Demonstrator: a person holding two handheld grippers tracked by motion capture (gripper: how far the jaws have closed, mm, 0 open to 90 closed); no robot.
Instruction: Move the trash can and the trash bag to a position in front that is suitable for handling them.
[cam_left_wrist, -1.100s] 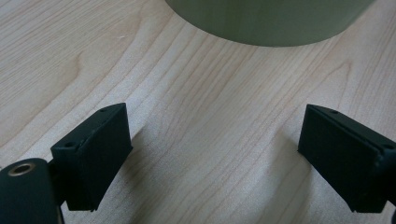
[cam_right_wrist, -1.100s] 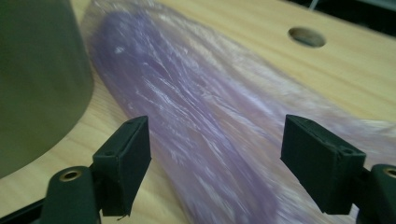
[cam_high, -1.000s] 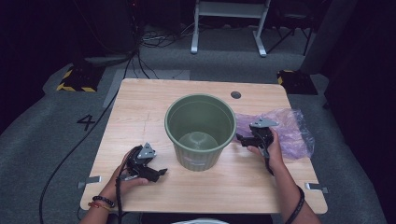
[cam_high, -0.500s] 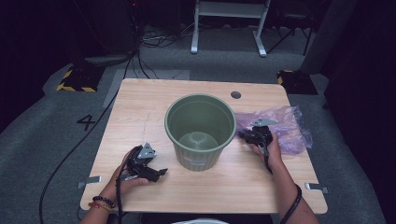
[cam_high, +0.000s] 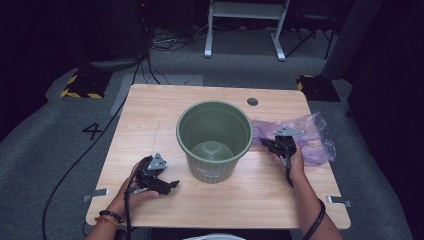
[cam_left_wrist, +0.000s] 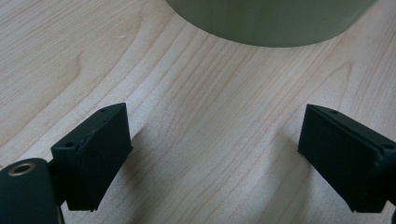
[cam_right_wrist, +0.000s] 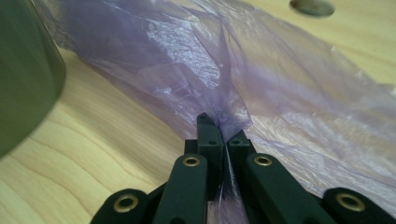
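The right gripper (cam_high: 266, 143) has just been closing its jaws, and they now pinch a fold of the purple bag (cam_right_wrist: 261, 79), which lies crumpled on the tabletop (cam_high: 150, 115) right of the green bin (cam_high: 214, 140). The left gripper (cam_left_wrist: 212, 158) rests near-left of the bin, jaws spread wide over bare wood, holding nothing.

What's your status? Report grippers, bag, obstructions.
Right gripper just closed, pinching bag. Left gripper open on table. Bin beside bag.
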